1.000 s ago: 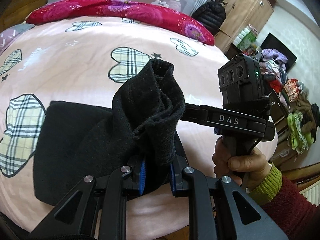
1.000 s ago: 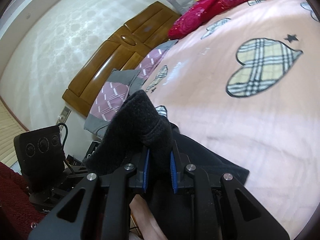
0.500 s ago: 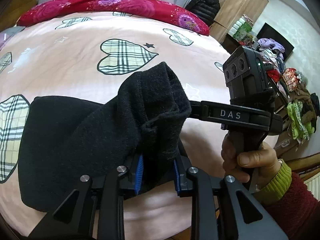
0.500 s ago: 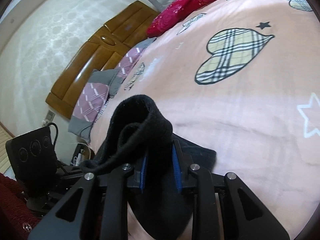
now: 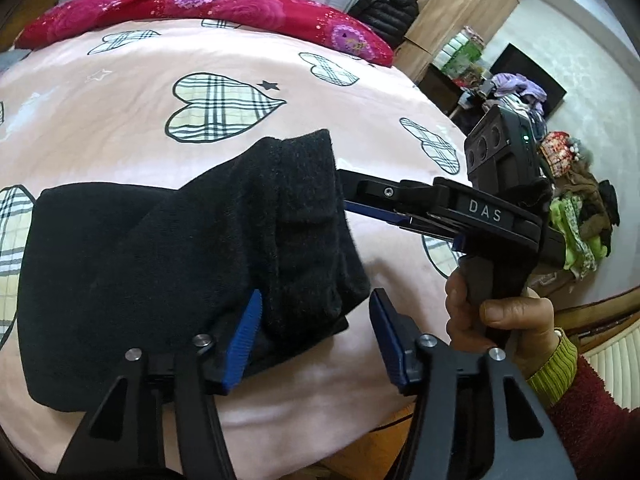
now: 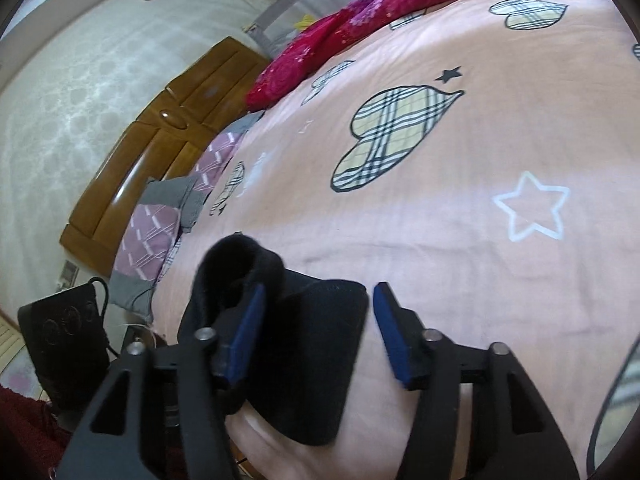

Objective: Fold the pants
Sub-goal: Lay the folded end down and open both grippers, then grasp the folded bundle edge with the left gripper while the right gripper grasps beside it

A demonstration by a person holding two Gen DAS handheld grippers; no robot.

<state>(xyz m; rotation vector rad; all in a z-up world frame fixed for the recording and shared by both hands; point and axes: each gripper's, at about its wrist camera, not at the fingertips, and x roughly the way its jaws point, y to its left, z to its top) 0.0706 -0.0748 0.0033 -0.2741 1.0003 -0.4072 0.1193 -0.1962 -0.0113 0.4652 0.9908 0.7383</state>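
Black fleece pants (image 5: 160, 264) lie folded at the lower left of the left wrist view, near the bed's front edge, with the pink heart-print bedspread (image 5: 120, 120) stretching bare above and to the right. Half a second ago both tools pinched the raised cuff end — now it has slumped toward the bedspread. The left gripper (image 5: 316, 336) and right gripper (image 6: 318, 332) each stand wide open, gripping nothing — the left blue pad (image 5: 246, 334) touches the cloth.

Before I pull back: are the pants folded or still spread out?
Folded. The black pants lie as a compact layered bundle on the pink bedspread, top flap doubled over; both claws, left and right, are open.
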